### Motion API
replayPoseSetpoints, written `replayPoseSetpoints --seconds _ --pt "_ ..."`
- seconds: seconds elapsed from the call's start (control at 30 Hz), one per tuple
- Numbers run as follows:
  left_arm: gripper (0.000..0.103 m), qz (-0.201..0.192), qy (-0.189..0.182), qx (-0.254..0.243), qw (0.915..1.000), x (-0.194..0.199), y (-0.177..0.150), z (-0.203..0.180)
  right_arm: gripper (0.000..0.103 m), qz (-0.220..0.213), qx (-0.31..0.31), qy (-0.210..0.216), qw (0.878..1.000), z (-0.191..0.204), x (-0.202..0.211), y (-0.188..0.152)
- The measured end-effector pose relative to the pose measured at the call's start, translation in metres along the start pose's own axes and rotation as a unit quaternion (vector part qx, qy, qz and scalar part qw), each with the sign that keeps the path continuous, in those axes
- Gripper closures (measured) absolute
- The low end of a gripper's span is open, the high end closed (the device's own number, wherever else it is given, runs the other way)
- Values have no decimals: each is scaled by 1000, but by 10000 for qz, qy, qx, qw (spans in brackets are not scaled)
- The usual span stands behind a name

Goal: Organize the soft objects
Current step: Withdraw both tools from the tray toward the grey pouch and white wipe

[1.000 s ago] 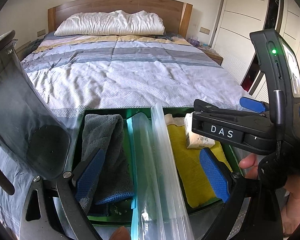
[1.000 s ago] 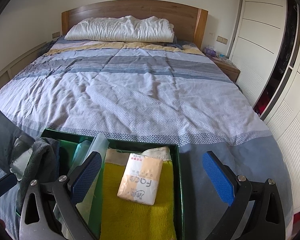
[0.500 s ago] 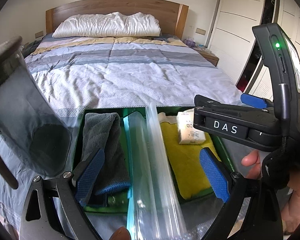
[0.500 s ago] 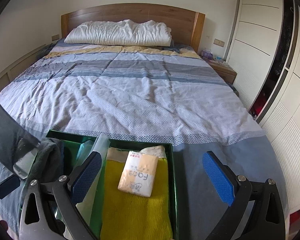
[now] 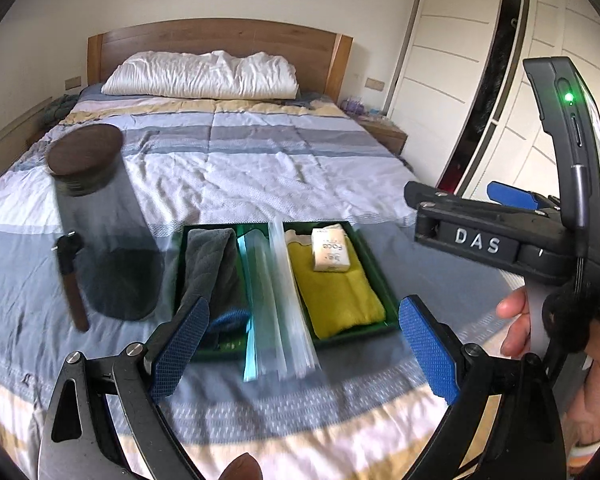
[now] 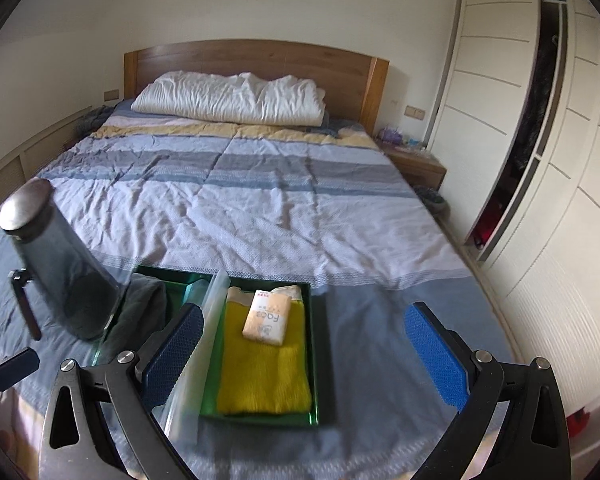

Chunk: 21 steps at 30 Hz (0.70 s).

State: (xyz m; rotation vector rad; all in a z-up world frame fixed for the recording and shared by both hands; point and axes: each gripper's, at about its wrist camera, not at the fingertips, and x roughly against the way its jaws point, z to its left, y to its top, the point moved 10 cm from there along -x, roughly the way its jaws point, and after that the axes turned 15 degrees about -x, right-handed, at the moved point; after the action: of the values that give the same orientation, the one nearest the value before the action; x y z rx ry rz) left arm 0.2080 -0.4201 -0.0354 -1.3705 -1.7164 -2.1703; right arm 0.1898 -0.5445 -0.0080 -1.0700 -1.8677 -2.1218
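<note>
Bedding fills both views, and the sorting looks close to finished. At left of the left wrist frame a dark lidded jar (image 5: 100, 224) stands on the bed (image 5: 260, 172), just beside the green tray (image 5: 376, 268). At centre, inside the tray, lie a grey towel (image 5: 210, 268), a clear plastic divider (image 5: 276, 292), then a yellow towel (image 5: 332, 288) with a tissue pack (image 5: 330, 250) on top. Left gripper (image 5: 300, 348) and right gripper (image 6: 304, 356) both hang near the tray, jaws spread, holding nothing. Whether the jar needs moving is unclear. Motion blur smears the divider and jar; the tray's near edge hides behind the jaws.
</note>
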Motion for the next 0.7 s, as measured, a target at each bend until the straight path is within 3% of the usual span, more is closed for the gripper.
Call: replayPoseSetpoints --seconds 0.23,0.4,0.7 --pt "9 -229 -17 -154 9996 72 -19 2 0 -209 107 138 9996 20 102 -26" --pt "9 -337 0 -202 9992 117 -40 16 0 -233 155 223 9994 31 141 -52" --pt "9 -97 612 -202 9979 189 -135 98 0 68 481 641 9968 84 203 -143"
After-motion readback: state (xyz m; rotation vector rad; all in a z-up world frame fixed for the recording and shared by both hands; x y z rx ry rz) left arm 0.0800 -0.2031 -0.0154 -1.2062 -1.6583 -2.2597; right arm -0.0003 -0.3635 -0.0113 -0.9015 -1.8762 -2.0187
